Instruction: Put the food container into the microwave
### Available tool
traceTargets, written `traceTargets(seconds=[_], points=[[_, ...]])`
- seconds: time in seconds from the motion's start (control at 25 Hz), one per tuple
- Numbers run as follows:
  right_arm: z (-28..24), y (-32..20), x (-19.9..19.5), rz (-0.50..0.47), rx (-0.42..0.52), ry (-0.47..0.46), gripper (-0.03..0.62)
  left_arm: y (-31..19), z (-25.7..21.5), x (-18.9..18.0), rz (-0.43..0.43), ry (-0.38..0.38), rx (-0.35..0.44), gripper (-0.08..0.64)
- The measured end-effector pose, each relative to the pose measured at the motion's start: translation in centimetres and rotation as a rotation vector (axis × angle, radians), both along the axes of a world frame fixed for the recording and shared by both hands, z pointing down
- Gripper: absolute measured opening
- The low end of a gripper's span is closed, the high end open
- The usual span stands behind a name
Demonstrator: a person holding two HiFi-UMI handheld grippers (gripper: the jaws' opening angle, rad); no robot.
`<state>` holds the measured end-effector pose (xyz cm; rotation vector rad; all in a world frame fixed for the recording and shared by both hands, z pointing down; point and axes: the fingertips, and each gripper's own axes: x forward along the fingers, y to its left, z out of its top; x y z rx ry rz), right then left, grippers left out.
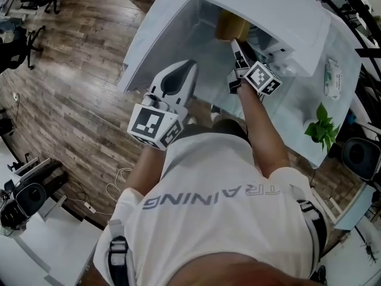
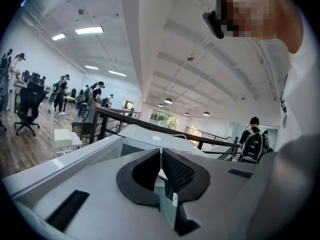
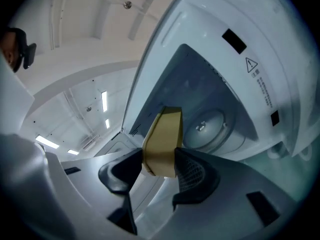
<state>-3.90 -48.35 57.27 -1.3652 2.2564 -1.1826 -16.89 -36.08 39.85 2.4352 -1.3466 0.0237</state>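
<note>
Right gripper (image 3: 159,160): jaws pinching the tan boxy food container (image 3: 165,134) at the open white microwave's (image 3: 280,59) mouth. You are aiming for the round turntable (image 3: 207,129), so carry it level. Left gripper (image 2: 160,170): jaws pressed together, empty.

Right gripper (image 3: 159,164): we see its jaws pressed on both sides of a tan food container (image 3: 162,141), held edge-on before the open microwave (image 3: 280,59). Within the cavity we note the round turntable (image 3: 207,129), apart from the container, and a warning label (image 3: 257,79) on the front frame.

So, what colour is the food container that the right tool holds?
The paper-like food container is tan brown; the right gripper view shows it best.
</note>
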Motion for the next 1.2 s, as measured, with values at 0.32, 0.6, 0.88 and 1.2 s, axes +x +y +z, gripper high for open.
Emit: traceTargets(seconds=[0.32, 0.6, 0.88, 1.2], points=[[0.9, -4.2, 0.8, 0.096, 0.039, -0.022, 0.215, -1.7, 0.9, -0.1, -0.016, 0.008, -0.017, 0.043], [1.6, -7.1, 1.3, 0.18, 0.023, -0.062, 0.215, -2.0, 0.8, -0.9, -0.025, 0.01, -0.039, 0.043], [3.0, -7.9, 1.5, 0.221, 0.01, -0.106, 0.216, -2.0, 1.6, -0.6, -0.005, 0.007, -0.058, 0.043], [3.3, -7.9, 1.2, 0.216, 0.005, -0.003, 0.244, -1.8, 2.6, -1.1, -0.018, 0.003, -0.08, 0.043]])
